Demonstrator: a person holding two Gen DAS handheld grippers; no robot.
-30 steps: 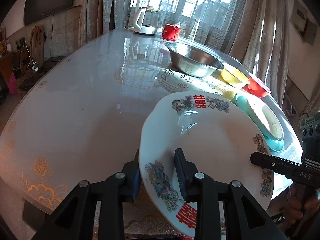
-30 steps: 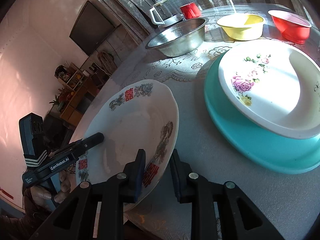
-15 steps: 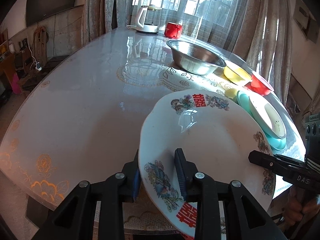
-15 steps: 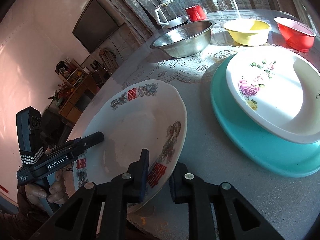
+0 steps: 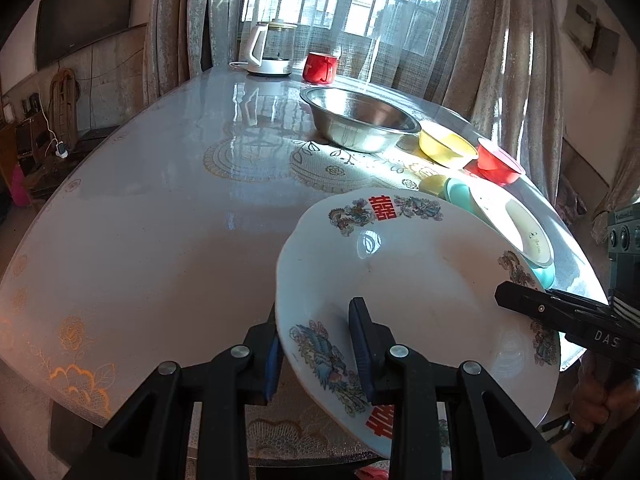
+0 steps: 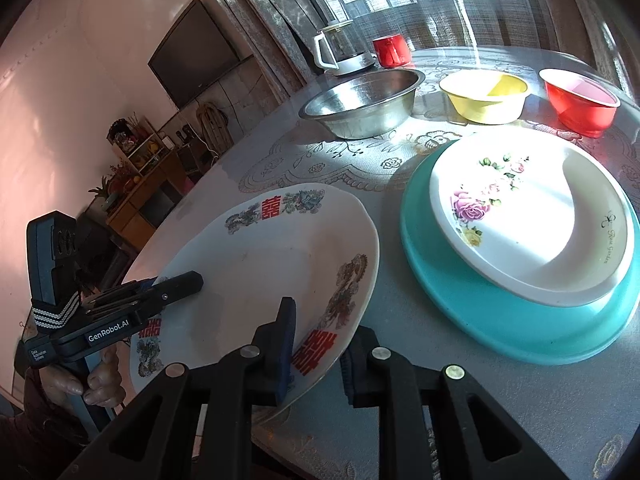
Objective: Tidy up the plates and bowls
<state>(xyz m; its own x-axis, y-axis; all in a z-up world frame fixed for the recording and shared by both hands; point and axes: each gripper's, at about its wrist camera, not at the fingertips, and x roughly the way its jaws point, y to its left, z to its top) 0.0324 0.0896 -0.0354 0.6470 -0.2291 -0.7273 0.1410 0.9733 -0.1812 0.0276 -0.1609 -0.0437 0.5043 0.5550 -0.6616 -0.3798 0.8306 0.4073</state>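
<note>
Dragon-patterned plate (image 5: 416, 280) sits tilted at the tabletop (image 5: 160, 208) near edge, pinched at its rim by both grippers: left gripper (image 5: 316, 348) closed on its 7 o'clock edge, right gripper (image 6: 316, 344) closed on its 5 o'clock edge. Floral plate (image 6: 532, 216) rests on a teal plate (image 6: 480, 312) at 2 o'clock.

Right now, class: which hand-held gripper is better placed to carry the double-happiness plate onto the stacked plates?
Right. The right hand-held gripper grips the plate on the rim nearest the teal-and-rose stack; the left hand-held gripper holds the far rim.
</note>
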